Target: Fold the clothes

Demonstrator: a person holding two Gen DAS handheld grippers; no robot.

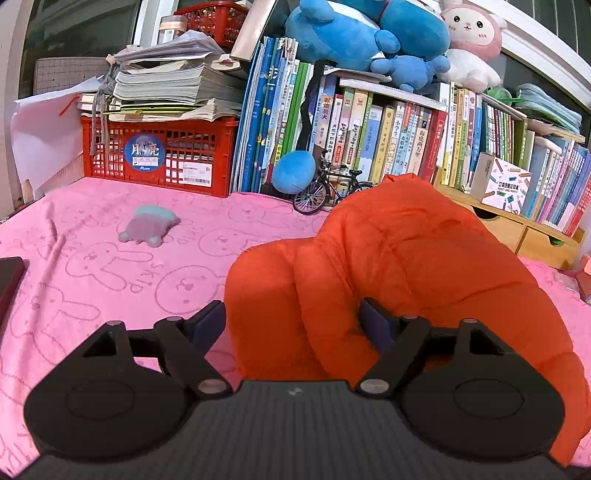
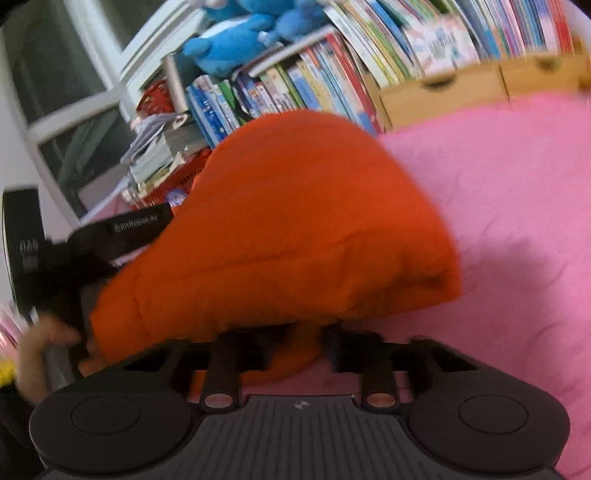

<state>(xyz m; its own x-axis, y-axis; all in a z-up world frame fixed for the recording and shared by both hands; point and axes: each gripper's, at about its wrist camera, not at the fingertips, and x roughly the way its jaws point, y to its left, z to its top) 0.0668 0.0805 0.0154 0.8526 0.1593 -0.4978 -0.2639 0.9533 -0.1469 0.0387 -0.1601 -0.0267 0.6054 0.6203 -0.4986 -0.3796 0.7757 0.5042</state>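
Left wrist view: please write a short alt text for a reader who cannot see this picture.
A puffy orange padded jacket lies bunched on a pink rabbit-print blanket, and the left claw stands open around a thick fold of it. Behind are a red plastic crate under stacked papers, a row of upright books and blue plush toys.

The orange puffer jacket is padded, quilted cloth with a faint sheen. Beneath it lies a soft, fuzzy pink blanket printed with rabbits. Behind the jacket: a red plastic crate, glossy book spines, pale wooden drawers.
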